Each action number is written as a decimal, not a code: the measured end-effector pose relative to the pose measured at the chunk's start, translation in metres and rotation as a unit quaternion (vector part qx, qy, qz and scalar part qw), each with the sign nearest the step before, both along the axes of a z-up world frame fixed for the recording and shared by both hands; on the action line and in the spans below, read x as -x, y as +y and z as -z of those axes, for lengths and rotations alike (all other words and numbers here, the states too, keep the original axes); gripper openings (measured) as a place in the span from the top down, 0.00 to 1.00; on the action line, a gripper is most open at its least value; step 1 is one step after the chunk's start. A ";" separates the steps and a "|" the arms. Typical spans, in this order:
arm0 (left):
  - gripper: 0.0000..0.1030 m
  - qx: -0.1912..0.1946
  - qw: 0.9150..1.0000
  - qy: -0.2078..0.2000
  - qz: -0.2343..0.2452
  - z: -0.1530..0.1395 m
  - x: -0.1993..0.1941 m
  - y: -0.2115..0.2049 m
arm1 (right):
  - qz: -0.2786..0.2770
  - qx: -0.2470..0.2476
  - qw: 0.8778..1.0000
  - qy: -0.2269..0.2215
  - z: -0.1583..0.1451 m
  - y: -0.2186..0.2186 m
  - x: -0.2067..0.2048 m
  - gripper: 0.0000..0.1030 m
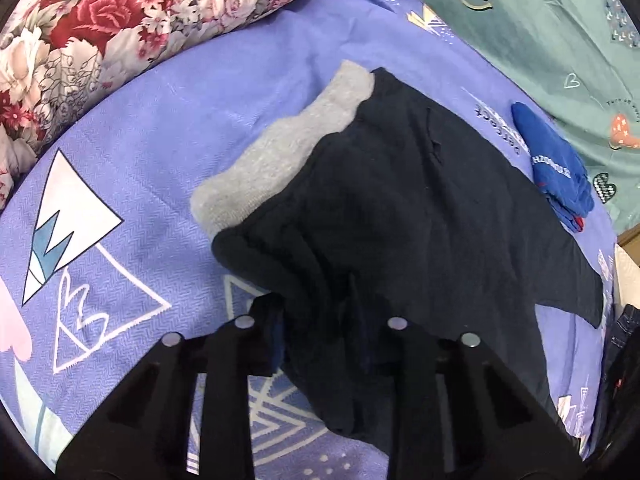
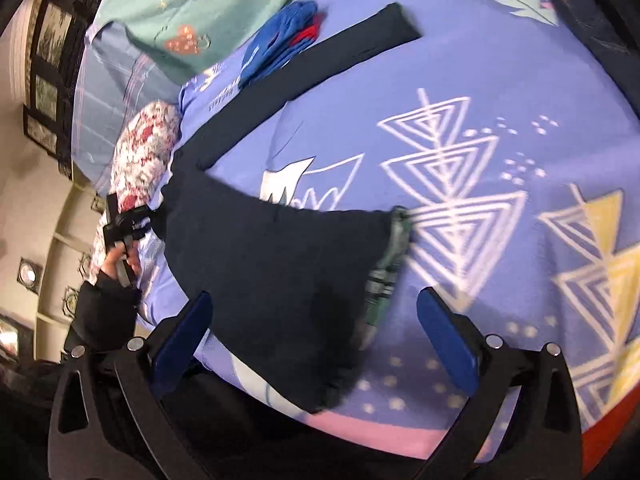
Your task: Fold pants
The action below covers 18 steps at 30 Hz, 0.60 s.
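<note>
The left gripper (image 1: pixel 320 312) has its fingers (image 1: pixel 264 320) pinched on a bunched fold of the black pants (image 1: pixel 400 208), the cloth gathered up between them. The right gripper (image 2: pixel 316 320) stands with its blue-padded fingers (image 2: pixel 448 328) spread wide and pressing on nothing; the trouser edge with a green patterned trim (image 2: pixel 384 272) lies in the gap between them. The pants sprawl across the purple bedsheet (image 1: pixel 140 152), grey waistband lining (image 1: pixel 280 148) showing toward 11 o'clock in the left view, one long leg (image 2: pixel 320 68) running off toward 1 o'clock in the right view. This looks like an early fold: one side is held, the other not yet taken. Next, I'd say, the right fingers must close on that trimmed edge so both hands can lift and lay the cloth over evenly. A blue garment (image 1: pixel 556 168) lies at 2 o'clock beside the pants, a floral quilt (image 1: pixel 100 32) at 10 o'clock. I see no containers here.
</note>
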<state>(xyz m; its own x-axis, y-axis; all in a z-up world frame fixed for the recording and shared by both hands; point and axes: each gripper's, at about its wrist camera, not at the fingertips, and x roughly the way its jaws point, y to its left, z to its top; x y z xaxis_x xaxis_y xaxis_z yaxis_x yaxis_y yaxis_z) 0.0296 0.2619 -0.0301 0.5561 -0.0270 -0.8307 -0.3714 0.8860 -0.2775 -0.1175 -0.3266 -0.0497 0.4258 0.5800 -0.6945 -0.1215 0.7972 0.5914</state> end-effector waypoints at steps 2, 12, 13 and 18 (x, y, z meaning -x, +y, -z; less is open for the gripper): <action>0.82 0.002 1.000 -0.002 0.006 -0.002 0.000 0.001 | -0.007 0.011 1.000 0.000 -0.002 0.010 -0.004 0.01; 0.87 0.013 0.998 -0.031 0.060 -0.002 -0.010 -0.015 | -0.010 0.048 0.999 0.014 0.007 0.012 -0.026 0.75; 0.87 0.012 0.997 -0.039 0.058 -0.006 -0.006 -0.015 | -0.009 0.049 0.999 0.003 0.004 0.011 -0.024 0.90; 0.90 0.024 0.995 -0.091 0.035 -0.041 0.024 -0.006 | 0.009 0.059 0.995 -0.085 -0.042 -0.001 -0.023 0.90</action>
